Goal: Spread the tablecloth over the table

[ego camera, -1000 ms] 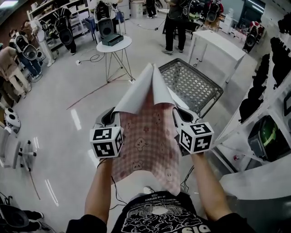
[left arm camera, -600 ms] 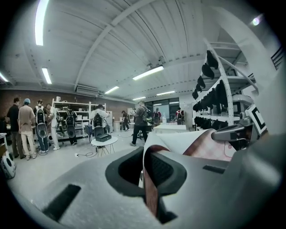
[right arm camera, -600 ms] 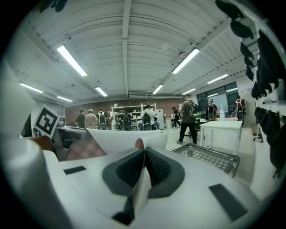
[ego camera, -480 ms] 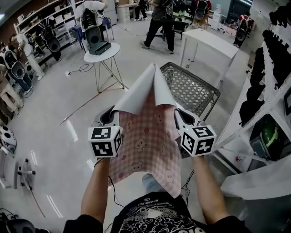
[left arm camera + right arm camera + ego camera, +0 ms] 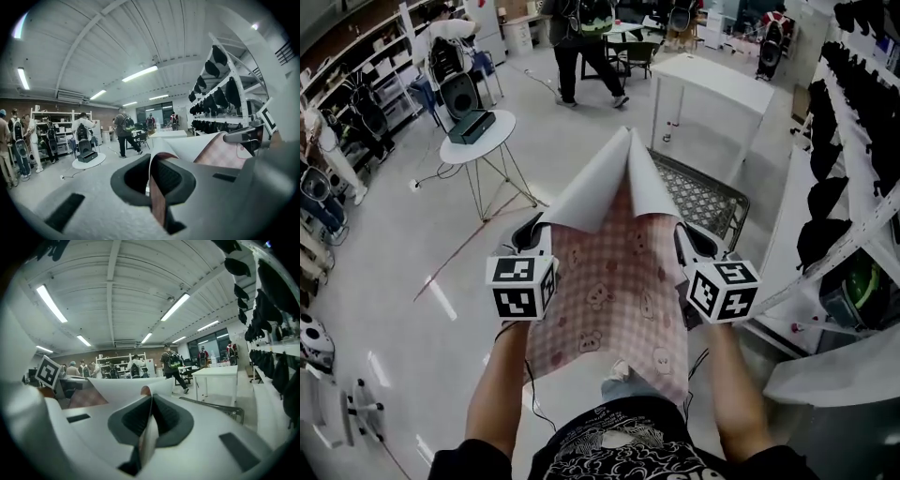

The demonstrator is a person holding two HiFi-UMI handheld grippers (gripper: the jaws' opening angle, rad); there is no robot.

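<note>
1. The tablecloth point(image 5: 609, 281), pink check with small bear prints and a white underside, hangs in the air between our two grippers and lies on no table. Its far edge folds back and peaks toward 12 o'clock. Its near edge droops toward our body at 6 o'clock.
2. Open floor point(image 5: 412, 244) spreads from 8 to 11 o'clock. Just beyond the cloth at 1 o'clock stands a wire mesh cart point(image 5: 717, 202). Shelves point(image 5: 853, 178) hung with dark items close off 3 o'clock.
3. Our left gripper point(image 5: 531, 236) is clamped on the cloth's left edge. Its own view shows the fabric pinched upright between closed pads.
4. Our right gripper point(image 5: 692, 246) is clamped the same way on the cloth's right edge, with the thin sheet pressed between its jaws.
5. Our left forearm point(image 5: 502, 384) and right forearm point(image 5: 736, 394) reach forward roughly parallel. The grippers sit side by side at about the same height and point nearly level toward 12 o'clock, marker cubes facing us.
6. A white table point(image 5: 712, 84) stands past the cart at 1 o'clock. A round table point(image 5: 478, 145) on thin legs at 10 o'clock carries a black box point(image 5: 472, 126). A person point(image 5: 586, 37) with a backpack stands at 12 o'clock, and more people and shelving line the wall from 9 to 11 o'clock. The gripper views show strip lights on a ribbed ceiling.
</note>
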